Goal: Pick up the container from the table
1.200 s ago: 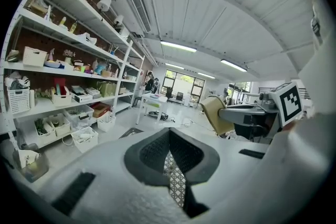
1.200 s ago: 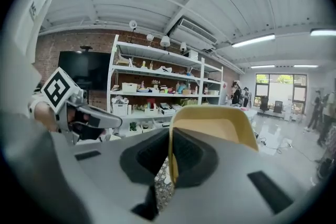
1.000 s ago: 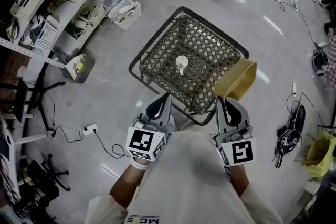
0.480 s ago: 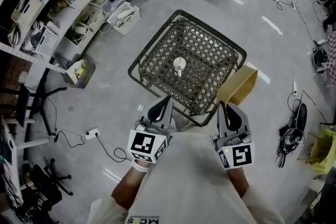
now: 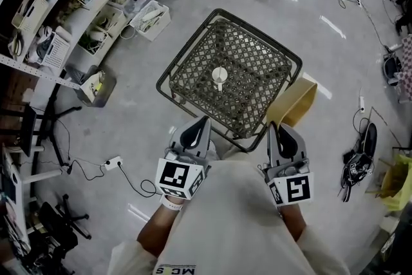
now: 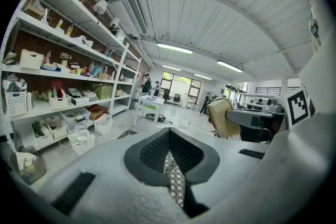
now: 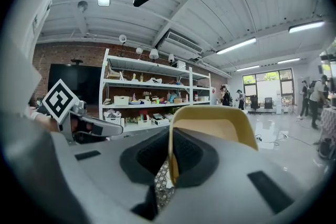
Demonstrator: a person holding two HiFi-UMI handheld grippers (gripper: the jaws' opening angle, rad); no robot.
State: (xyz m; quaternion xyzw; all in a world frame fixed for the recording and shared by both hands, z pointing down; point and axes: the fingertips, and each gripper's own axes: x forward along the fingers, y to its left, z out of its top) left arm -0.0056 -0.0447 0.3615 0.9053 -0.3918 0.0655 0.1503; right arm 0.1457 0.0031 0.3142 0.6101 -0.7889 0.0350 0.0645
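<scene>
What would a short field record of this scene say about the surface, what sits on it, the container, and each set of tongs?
Surface: dark lattice table, seen from above
On it: small white object, near the centre
Container: tan container, beside the table's right edge
Right tongs: shut on the tan container's wall
Left tongs: shut, holding nothing

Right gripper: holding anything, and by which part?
Yes. The right gripper is shut on the tan container, pinching its side wall at the rim. The left gripper holds nothing.
</scene>
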